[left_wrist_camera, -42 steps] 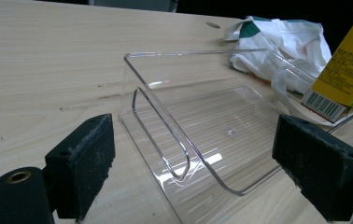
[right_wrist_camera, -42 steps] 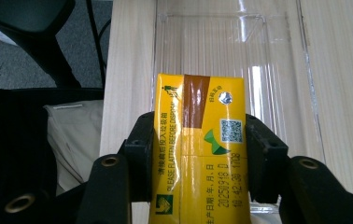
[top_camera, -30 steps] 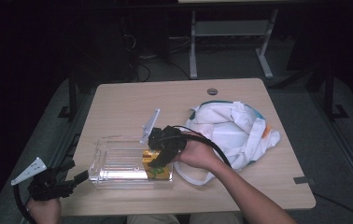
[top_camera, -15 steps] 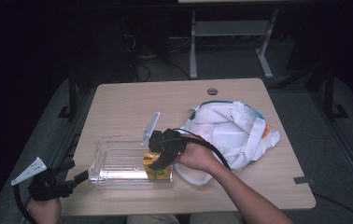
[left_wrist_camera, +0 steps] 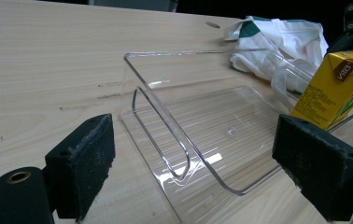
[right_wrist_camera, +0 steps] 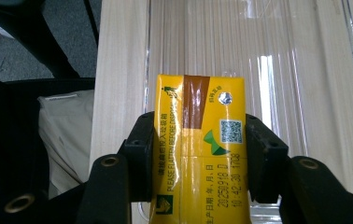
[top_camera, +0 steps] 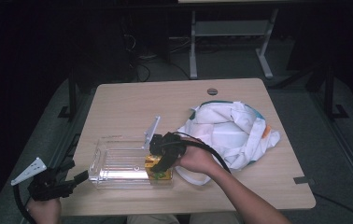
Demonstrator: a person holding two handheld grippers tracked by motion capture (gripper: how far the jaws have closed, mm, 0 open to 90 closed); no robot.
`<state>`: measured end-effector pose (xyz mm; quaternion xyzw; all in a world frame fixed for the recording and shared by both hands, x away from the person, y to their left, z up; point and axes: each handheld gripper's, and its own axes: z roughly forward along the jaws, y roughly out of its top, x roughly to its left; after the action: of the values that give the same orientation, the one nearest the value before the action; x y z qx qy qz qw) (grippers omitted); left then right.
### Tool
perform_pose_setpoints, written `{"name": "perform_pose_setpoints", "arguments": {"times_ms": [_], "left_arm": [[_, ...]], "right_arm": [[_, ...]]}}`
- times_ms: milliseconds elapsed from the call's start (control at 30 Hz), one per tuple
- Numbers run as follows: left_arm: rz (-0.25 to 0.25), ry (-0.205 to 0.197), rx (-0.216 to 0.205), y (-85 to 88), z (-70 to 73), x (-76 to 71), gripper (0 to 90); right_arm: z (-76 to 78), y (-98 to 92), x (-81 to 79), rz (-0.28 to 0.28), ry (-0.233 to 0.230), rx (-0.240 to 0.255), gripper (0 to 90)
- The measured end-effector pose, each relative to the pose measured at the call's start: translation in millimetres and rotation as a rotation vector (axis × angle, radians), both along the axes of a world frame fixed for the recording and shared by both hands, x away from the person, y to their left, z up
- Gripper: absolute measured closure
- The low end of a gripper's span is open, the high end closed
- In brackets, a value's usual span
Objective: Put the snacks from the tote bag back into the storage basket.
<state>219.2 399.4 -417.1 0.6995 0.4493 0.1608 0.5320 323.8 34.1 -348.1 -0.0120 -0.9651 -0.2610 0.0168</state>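
A yellow drink carton is clamped between the pads of my right gripper, which is shut on it. From above, the right gripper holds the carton upright at the right end of a clear plastic bin. My left gripper hovers open off the bin's left end, at the table's front left corner. In the left gripper view its jaws stand wide apart, framing the bin's near wall, with the carton at the far right.
A crumpled white cloth bag with green trim lies right of the bin, also seen behind it as the bag. A round cable hole sits near the table's far edge. The person's lap is below the front edge.
The right gripper has sunk slightly with the carton at the bin's right end. The left gripper has stayed put.
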Motion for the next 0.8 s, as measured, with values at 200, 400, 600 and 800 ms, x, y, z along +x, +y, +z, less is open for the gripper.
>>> {"name": "perform_pose_setpoints", "arguments": {"times_ms": [200, 400, 600, 800], "left_arm": [[0.000, -0.002, -0.001, 0.0, 0.0, -0.2, 12.8], [0.004, 0.003, -0.006, -0.4, 0.0, -0.5, 12.8], [0.003, 0.003, -0.007, -0.6, 0.0, -0.3, 12.8], [0.004, 0.003, -0.010, -0.8, 0.0, -0.4, 12.8]], "right_arm": [[-2.4, 0.3, -0.2, -0.003, 0.007, -0.002, 51.8], [-6.5, -0.3, 1.0, -0.001, 0.014, -0.010, 51.8], [-10.4, 0.0, -0.2, 0.004, 0.023, -0.020, 51.6], [-13.0, -2.1, -0.5, 0.012, 0.032, -0.018, 51.2]]}}
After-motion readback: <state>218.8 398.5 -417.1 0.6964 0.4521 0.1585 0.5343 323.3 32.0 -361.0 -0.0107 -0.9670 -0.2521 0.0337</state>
